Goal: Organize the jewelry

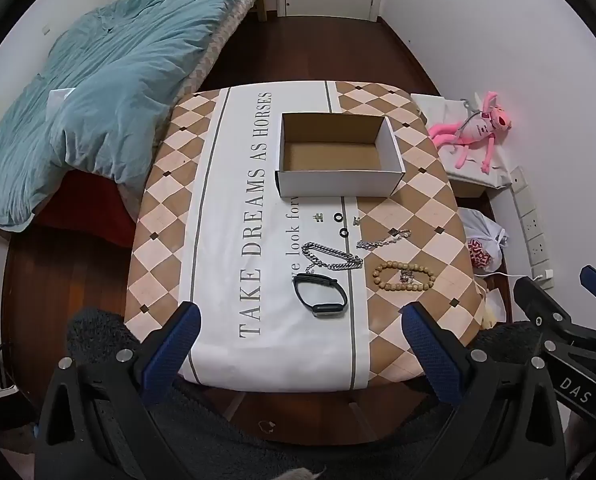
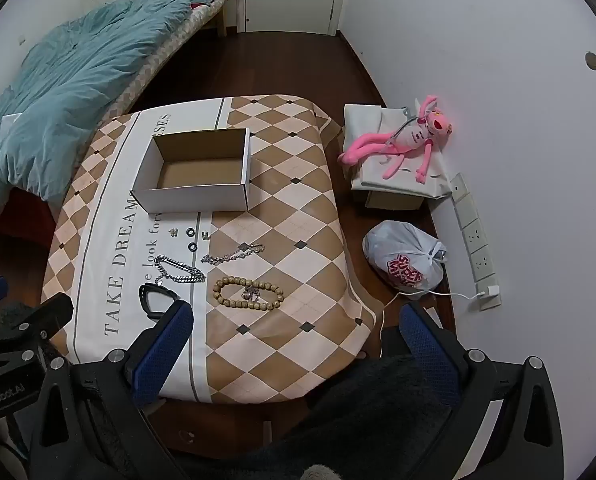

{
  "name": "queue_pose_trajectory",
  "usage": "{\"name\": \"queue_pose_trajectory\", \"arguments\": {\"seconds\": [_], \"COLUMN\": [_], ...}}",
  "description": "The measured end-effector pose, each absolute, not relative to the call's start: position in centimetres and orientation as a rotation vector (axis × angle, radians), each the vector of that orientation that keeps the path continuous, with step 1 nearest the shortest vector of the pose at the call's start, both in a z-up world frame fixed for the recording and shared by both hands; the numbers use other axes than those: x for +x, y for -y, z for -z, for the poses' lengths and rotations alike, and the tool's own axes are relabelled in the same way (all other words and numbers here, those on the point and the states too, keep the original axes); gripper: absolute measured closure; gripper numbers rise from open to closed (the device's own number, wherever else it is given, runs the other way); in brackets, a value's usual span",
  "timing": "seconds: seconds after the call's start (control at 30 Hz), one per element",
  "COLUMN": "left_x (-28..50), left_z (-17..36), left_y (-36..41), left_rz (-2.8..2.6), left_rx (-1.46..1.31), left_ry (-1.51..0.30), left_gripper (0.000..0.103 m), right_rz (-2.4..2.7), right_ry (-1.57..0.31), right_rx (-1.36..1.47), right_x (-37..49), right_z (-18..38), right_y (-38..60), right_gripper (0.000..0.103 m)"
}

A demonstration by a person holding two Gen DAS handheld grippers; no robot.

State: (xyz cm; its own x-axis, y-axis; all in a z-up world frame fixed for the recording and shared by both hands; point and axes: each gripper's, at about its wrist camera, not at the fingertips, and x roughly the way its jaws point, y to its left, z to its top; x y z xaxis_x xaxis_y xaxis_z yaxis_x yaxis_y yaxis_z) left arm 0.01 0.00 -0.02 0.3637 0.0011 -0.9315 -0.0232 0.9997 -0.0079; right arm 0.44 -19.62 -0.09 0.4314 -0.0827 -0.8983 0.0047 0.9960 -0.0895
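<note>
An empty open cardboard box stands on the patterned tablecloth. In front of it lie small rings and earrings, a thin silver chain, a thick silver chain, a wooden bead bracelet and a black watch band. My left gripper is open and empty above the table's near edge. My right gripper is open and empty near the table's right corner.
A bed with a teal duvet lies to the left. A pink plush toy on a box, a plastic bag and a wall power strip are on the right by the wall.
</note>
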Motion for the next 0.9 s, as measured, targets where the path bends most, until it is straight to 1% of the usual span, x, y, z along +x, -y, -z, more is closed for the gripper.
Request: {"name": "queue_pose_trajectory", "arguments": {"seconds": [0.3,0.47,0.6,0.7,0.9], "left_x": [0.1,-0.5,-0.2,-0.2,-0.3], "left_z": [0.0,0.2,-0.9,-1.3,-1.4], "left_y": [0.2,0.4,-0.2,-0.3,-0.2], "left_rz": [-0.027,-0.016,-0.009,-0.007,-0.012], "left_rx": [-0.026,-0.024,-0.032,-0.035,-0.033], "left_ry": [-1.228,-1.218,-1.223,-1.223,-1.22], "left_gripper": [0.0,0.0,0.0,0.0,0.0], "right_rz": [0.053,0.055,0.046,0.052,0.048], "right_ry": [-1.163,-1.164,-1.164,-1.168,-1.174], "right_rx": [-0.083,-0.086,-0.081,-0.08,-0.076], "right_x": [0.5,0.3,0.5,0.4,0.3], "right_z": [0.0,-1.1,-0.6,-1.6,-1.9], "right_y": [19.6,19.3,19.7,19.5,19.5], "right_gripper": [0.0,0.0,0.0,0.0,0.0]}}
